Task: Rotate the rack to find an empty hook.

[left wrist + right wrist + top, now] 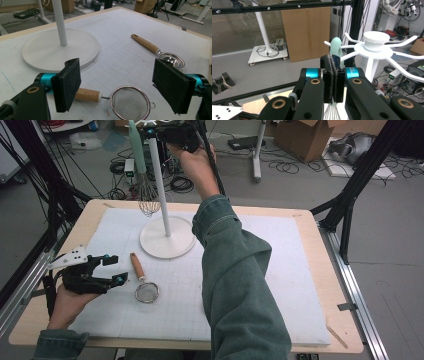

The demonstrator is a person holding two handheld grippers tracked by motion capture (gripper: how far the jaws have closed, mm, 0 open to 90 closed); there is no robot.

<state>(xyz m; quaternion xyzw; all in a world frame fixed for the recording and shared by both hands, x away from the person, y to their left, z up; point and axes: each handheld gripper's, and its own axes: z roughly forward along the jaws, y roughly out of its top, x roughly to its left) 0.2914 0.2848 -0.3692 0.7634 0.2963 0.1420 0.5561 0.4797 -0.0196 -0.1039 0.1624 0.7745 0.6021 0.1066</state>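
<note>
Starting at the left of the high view, my left gripper (111,269) rested low over the white mat (280,285), its jaws standing well apart with nothing between them. Just beside it lay the small strainer (146,291), wooden handle pointing away from me and the mesh bowl nearest; in the left gripper view the strainer (130,102) sat right below the open pads, with a wooden-handled metal scoop (160,52) farther off on the mat. Moving right, the white stand (167,238) stood on its round base near the far edge, and the whisk (141,170) hung beside its pole, pale green handle up and wire loops down, apparently on one of the arms at the top. My right gripper (172,135) was up at that level; in the right gripper view its pads (329,82) were pressed together on nothing, with the green handle (336,46) just beyond them. I judged the whisk light, its handle smooth and perhaps slippery, its wires springy and easily bent, so I would have taken it by the handle, not the loops.
</note>
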